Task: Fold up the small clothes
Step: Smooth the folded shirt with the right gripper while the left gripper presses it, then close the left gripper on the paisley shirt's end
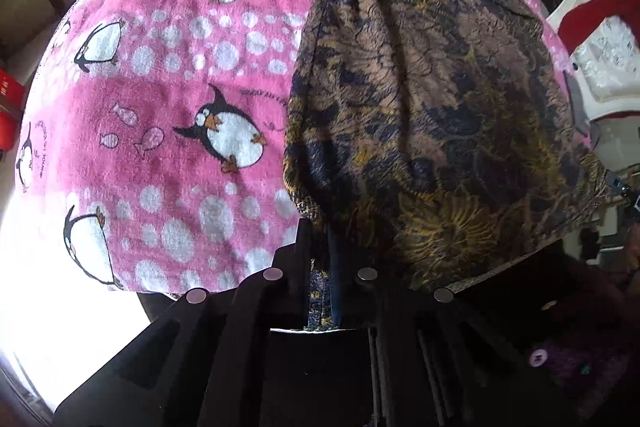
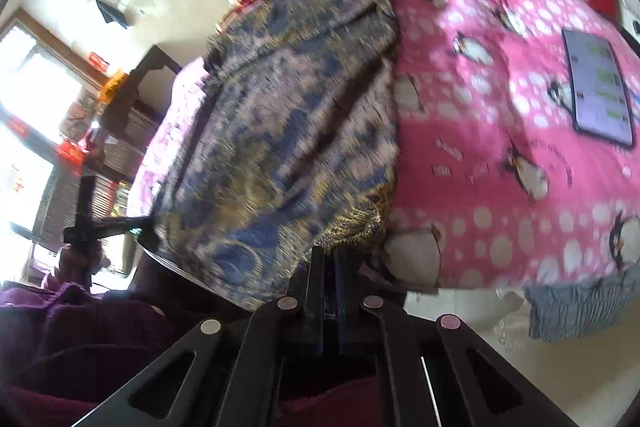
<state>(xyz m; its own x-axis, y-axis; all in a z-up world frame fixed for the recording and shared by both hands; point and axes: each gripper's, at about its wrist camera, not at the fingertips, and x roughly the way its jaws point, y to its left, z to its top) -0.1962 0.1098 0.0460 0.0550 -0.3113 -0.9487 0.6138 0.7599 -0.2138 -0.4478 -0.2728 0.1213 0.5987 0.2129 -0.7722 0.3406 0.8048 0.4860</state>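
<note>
Left wrist: left gripper (image 1: 320, 247) pinched tight on the near hem of the patterned brown garment (image 1: 432, 99), spread toward 12 o'clock over the pink penguin blanket (image 1: 168, 87).

Right wrist: right gripper (image 2: 328, 267) clamped on the garment's corner; phone (image 2: 600, 95) lying at 2 o'clock.

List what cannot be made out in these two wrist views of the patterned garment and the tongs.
- Patterned garment: its shape and far end, bunched and cut off at the top edge, left wrist view.
- Same garment, right wrist view: the print, smeared by motion blur.
- Left tongs: the pinched hem, hidden by the dark fingers.
- Right tongs: their grip, hidden by overhanging cloth.
- Phone on the penguin blanket: text too blurred.
</note>
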